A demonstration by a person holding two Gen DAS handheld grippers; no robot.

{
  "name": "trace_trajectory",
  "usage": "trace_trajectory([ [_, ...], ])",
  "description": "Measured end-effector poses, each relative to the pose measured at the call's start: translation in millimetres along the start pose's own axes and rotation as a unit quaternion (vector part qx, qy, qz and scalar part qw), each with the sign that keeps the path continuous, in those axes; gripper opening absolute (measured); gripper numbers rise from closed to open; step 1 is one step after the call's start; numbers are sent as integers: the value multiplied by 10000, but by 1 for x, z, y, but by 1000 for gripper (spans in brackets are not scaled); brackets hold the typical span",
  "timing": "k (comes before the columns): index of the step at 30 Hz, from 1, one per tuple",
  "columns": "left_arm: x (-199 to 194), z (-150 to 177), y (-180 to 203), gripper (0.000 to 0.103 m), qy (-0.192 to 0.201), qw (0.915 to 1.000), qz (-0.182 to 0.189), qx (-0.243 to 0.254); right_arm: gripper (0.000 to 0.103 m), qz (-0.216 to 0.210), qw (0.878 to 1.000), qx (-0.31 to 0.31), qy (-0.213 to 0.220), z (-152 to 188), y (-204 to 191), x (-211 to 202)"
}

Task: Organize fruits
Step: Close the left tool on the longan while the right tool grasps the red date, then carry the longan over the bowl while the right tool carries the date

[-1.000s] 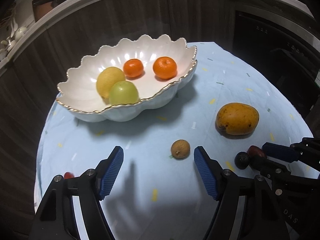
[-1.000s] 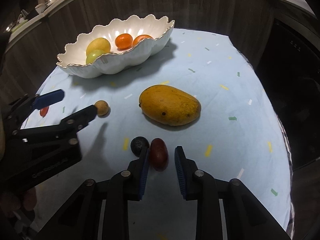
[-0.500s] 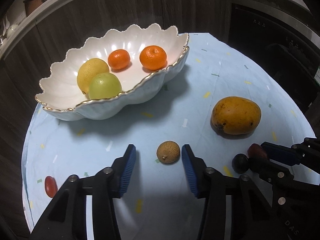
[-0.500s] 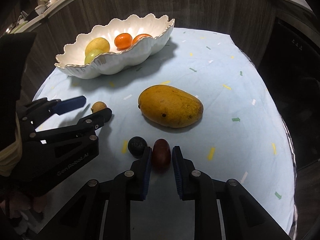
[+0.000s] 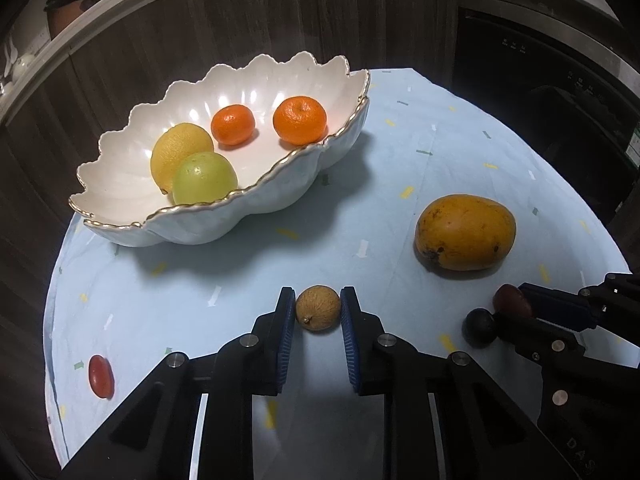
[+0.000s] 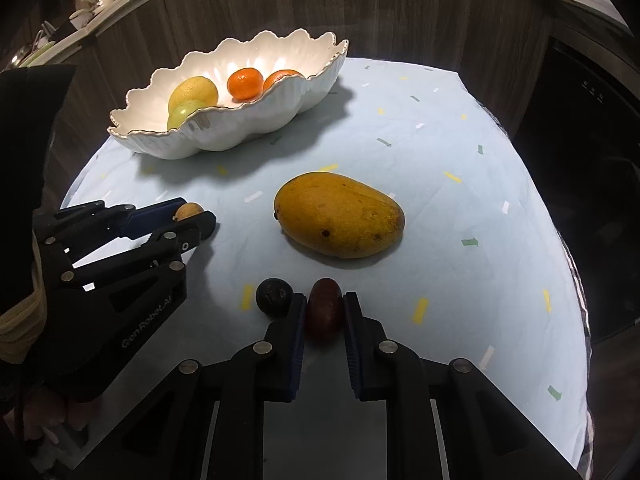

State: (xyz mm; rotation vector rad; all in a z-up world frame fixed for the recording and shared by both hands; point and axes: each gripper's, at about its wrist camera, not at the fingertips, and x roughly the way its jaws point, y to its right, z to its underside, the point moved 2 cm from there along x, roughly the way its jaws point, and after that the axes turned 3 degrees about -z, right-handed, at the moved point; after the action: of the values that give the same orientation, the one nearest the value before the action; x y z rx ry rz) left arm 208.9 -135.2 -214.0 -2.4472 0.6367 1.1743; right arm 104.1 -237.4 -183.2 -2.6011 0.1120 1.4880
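- Left gripper (image 5: 318, 310): the jaws have just been closing, and the blue pads now sit against both sides of the small tan fruit (image 5: 318, 308). The fruit rests on the pale blue tablecloth (image 5: 240, 280), so the grip appears made but the lift has not begun
- Right gripper (image 6: 324, 312): nearly fully closed, with the pads pressed on the dark red fruit (image 6: 325, 309). This fruit also lies on the cloth, with the black round fruit (image 6: 274, 295) just beside the left finger
- Meaning for the task: both grippers hold one fruit each; the likely next step is to raise them and carry them to the scalloped white bowl (image 5: 256, 208), which stands at the far left of the table
- Bowl contents: a yellow citrus (image 5: 180, 152), a green fruit (image 5: 204, 178) touching it, and two mandarins (image 5: 300, 120)
- Still outside the bowl: the mango (image 5: 464, 232) near the table centre, the black round fruit, and a small red fruit (image 5: 101, 376) near the left edge of the cloth
- Difference from the earliest frame: the left jaws stood wide, the tan fruit lay ahead of the fingertips, not between them. The right jaws had a visible gap beside the red fruit; that gap is now gone
- Caution: both fruits are small and rounded, and may slip from the pads on lift
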Motion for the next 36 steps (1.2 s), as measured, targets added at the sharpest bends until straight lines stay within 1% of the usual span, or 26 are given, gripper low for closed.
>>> trace_trajectory([
  [3,-7,-1,-1,23,39,10000,-41,3,19,-7,10000,54,18,-1,1,-3],
  [14,-35,-5,-6,23,171,9997,-157,-36,19,-7,9995,11,323,-10,-5,-27],
  [21,-55,-11,-16,23,303,9991,-266,-146,19,-32,9987,-53,511,-18,-11,-43],
  [29,-74,-27,-38,23,534,9971,-438,-333,19,-65,9969,-159,768,-40,-21,-57],
  [36,-79,-40,-57,23,672,9949,-618,-437,19,-147,9944,-237,1022,-67,-30,-62],
])
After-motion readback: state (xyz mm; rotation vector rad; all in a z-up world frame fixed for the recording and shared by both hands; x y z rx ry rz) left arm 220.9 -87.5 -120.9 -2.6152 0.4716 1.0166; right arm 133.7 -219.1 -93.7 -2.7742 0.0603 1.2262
